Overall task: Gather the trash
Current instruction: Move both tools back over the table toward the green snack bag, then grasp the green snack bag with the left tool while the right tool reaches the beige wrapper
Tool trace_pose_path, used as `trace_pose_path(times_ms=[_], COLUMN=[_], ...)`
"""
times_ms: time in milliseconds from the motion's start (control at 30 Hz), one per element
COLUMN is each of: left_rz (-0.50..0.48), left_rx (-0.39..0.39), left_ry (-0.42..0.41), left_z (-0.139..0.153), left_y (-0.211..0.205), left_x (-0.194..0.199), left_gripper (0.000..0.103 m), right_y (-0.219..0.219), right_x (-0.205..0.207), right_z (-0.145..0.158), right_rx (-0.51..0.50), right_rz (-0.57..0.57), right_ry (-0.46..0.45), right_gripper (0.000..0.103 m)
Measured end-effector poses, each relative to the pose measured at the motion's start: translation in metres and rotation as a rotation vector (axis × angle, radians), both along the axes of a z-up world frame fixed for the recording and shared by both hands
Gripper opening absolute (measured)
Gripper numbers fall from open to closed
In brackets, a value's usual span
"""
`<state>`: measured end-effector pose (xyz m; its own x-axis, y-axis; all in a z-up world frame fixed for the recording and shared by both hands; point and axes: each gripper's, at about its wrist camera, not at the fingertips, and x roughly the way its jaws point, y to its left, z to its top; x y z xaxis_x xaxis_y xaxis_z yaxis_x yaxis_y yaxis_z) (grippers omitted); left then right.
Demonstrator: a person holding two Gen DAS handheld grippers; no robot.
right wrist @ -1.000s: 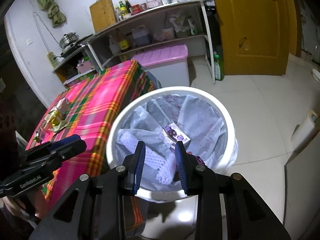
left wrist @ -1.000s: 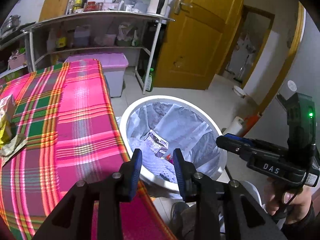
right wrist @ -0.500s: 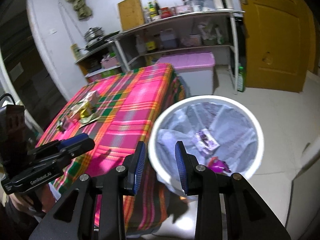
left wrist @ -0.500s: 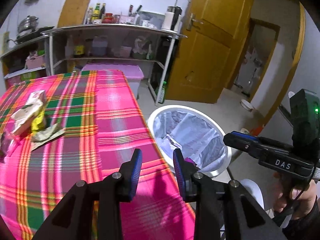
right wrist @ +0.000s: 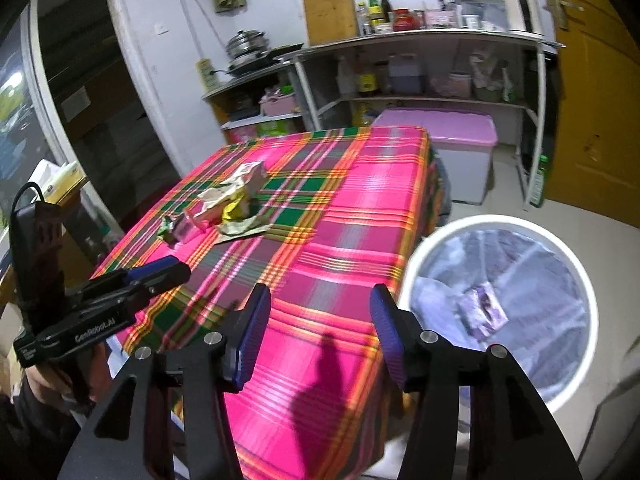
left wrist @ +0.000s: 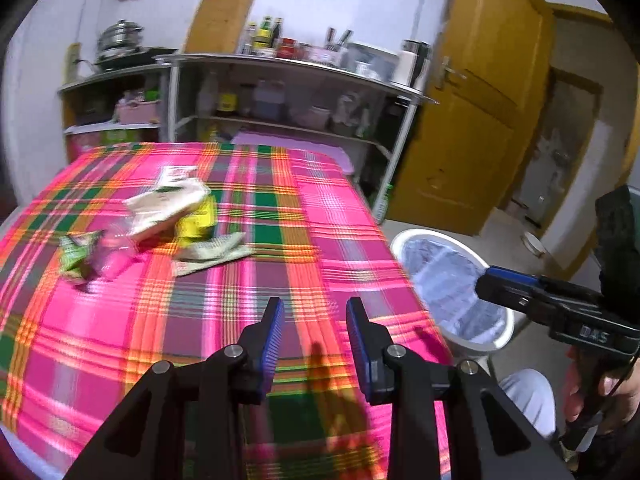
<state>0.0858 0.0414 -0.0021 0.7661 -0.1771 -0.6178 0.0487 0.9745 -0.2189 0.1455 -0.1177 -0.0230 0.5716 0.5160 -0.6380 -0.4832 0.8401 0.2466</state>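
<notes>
Blue-padded and empty, the left gripper (left wrist: 314, 332) gapes, the right gripper (right wrist: 318, 332) is opening, both aimed at wrappers (left wrist: 176, 216) ahead, bin (right wrist: 420, 264) right.

Right gripper (right wrist: 318, 330) over near edge of plaid table (right wrist: 328, 248), jaws opening, nothing between them. Trash pile (right wrist: 226, 210) at 11 o'clock, well apart. Bin (right wrist: 500, 312) at 3 o'clock beside table, lined, purple wrapper (right wrist: 482, 310) inside. Left gripper (right wrist: 160, 274) at 9 o'clock over table's left edge; jaw gap not readable. Shelves (right wrist: 420, 68) at 12 o'clock, pink-lid box (right wrist: 440, 126) beneath.
</notes>
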Motion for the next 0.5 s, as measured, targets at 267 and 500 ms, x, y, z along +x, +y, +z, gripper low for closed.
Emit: trace_pose_path(times_ms=[267, 500], left_rz=[0.16, 0.28], left_rx=[0.021, 0.046], left_ry=[-0.003, 0.003], left_z=[0.0, -0.003], left_y=[0.063, 0.114], left_x=[-0.003, 0.001], left_gripper=[0.032, 0.046], right_y=[0.033, 0.062], right_x=[0.023, 0.039], right_z=[-0.003, -0.005], right_rx=[-0.005, -0.017], right_rz=[0.044, 0.081], right_ry=[0.04, 0.055], right_gripper=[0.053, 0.053])
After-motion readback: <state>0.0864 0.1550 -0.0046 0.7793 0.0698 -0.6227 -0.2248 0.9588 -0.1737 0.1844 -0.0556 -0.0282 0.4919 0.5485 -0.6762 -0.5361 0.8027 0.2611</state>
